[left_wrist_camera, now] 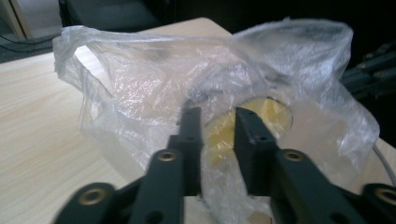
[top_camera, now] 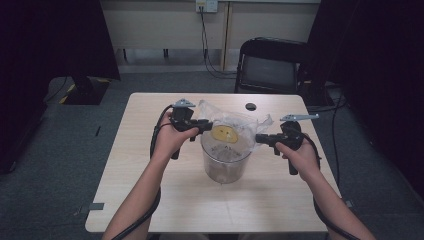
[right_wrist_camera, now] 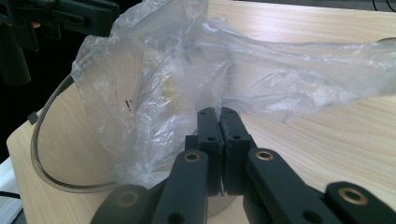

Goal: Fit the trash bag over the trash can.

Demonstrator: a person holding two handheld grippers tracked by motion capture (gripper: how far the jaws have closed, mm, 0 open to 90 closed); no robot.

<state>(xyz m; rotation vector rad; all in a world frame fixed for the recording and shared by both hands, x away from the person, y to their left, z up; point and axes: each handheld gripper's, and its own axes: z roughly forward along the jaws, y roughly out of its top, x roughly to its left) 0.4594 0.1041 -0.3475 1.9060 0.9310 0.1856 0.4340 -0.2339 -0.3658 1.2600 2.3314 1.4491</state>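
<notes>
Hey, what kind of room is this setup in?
Probably an office or lab room: a light wooden table on grey carpet, a black folding chair behind it, and a wall outlet with cables.

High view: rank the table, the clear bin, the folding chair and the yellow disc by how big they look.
1. table
2. folding chair, though it stands farther back, so its rank against the bin is unsure
3. clear bin
4. yellow disc
</notes>
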